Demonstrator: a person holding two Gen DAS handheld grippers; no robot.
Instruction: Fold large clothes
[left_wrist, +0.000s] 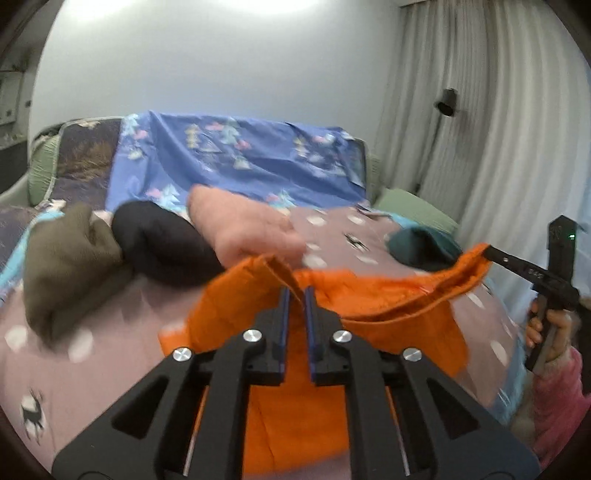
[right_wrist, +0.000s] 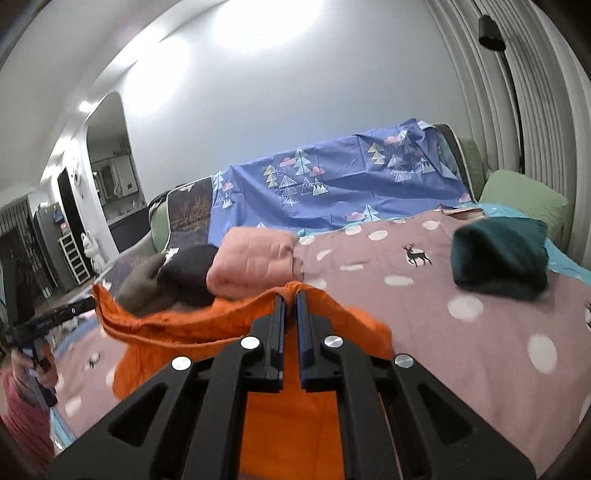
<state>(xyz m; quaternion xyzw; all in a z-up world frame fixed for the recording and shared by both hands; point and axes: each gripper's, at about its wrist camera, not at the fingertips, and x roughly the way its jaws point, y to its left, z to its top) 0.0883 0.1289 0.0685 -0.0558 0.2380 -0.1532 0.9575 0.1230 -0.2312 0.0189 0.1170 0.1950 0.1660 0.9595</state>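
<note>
Two wrist views of one moment. The left gripper is clamped on the upper edge of the orange garment; the right gripper is clamped on the same edge further along; the cloth hangs between and below the two, raised above the bed (a mauve spotted cover with deer motifs). Each gripper appears in the other's view: the right gripper pinches the garment's far corner at the right margin of the left view, with a hand on its handle; the left one likewise at the left margin of the right view. Behind the garment lie folded items in a row: olive, black, pink; a dark teal item lies apart to the right; a blue tree-patterned sheet drapes the back.
</note>
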